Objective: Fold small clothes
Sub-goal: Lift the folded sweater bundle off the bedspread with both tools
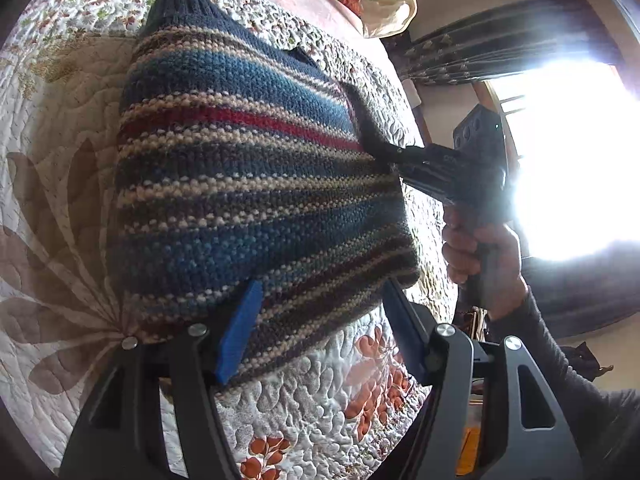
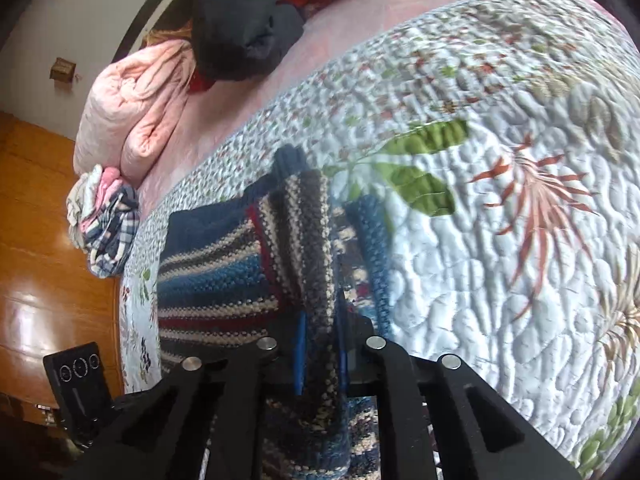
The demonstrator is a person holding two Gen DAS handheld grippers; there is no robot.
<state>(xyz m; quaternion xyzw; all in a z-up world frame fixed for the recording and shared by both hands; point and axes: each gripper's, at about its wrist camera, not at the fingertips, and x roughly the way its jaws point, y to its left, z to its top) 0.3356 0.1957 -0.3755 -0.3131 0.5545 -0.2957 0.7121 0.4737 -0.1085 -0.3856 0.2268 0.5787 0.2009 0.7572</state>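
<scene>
Pinching striped sweater (image 2: 316, 240), right hand-held gripper (image 2: 320, 354), quilt (image 2: 500, 260)

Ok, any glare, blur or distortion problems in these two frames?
Left wrist view: the window is blown out white, leaving the right gripper and hand backlit and dark; the sweater stays sharp. Right wrist view: evenly lit, but the knit clamped between the fingers is blurred up close, and the floor shows glare. Both have strong fisheye bending and dark corners.

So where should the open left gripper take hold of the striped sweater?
The near hem edge of the striped sweater, from the near side, low along the quilt. That edge lies flat between the left gripper fingers, while the right gripper already pinches the side edge.
</scene>
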